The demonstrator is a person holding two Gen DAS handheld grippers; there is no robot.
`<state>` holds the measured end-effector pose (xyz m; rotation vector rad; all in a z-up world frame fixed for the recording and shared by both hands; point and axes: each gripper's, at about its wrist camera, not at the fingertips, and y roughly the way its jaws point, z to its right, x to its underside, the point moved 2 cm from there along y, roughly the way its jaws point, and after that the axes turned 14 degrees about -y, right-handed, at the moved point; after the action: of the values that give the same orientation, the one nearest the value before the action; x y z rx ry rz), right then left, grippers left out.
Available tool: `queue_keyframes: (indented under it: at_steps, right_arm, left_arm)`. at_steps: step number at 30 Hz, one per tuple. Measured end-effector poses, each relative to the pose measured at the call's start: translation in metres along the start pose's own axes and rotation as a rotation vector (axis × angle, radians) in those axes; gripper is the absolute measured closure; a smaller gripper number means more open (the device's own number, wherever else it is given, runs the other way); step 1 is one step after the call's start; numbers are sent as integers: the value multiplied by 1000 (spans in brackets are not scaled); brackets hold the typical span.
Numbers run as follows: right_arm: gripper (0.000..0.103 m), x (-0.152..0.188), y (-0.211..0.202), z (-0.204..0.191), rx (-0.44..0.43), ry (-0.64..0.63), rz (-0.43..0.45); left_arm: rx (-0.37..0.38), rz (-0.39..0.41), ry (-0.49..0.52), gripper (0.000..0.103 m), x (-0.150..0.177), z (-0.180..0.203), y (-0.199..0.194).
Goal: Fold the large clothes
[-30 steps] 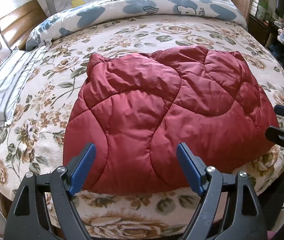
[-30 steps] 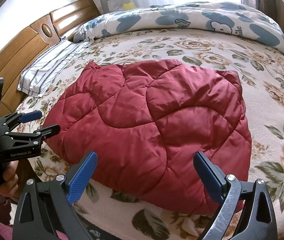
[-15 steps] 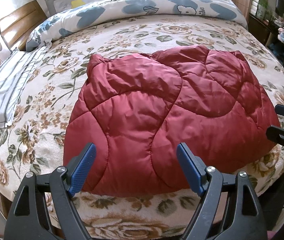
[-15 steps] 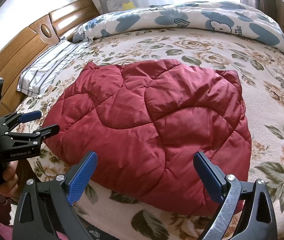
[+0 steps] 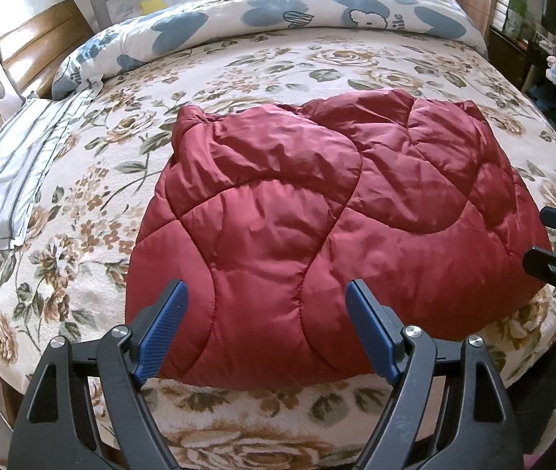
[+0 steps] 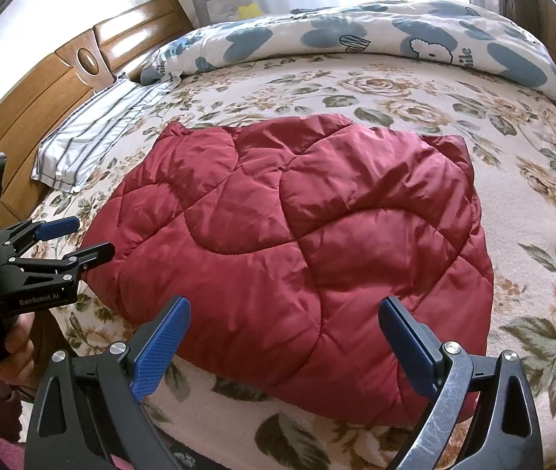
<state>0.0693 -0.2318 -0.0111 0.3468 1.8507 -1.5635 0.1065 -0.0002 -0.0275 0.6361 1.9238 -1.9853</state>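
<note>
A dark red quilted jacket lies folded into a rounded bundle on the floral bedspread; it also shows in the right wrist view. My left gripper is open and empty, held just off the jacket's near edge. My right gripper is open and empty, above the jacket's near right corner. The left gripper shows at the left in the right wrist view, and the right gripper at the right edge in the left wrist view. Neither touches the jacket.
A blue-and-white duvet is bunched along the far side of the bed. A striped pillow lies at the left by the wooden headboard. Shelves and clutter stand beyond the bed's right side.
Both grippers stay open and nearly still. The jacket has not moved.
</note>
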Motion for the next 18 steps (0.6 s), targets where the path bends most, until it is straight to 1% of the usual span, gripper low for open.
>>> queue_keyframes:
  at_steps: [11,18]
  right_arm:
    - [5,3,8,11,7,21,-2]
    - [5,5,7,12,7,26,-2]
  left_arm:
    - [15,7,-9,20,-11,-4,1]
    - [16,7,-8,20,-9,1,1]
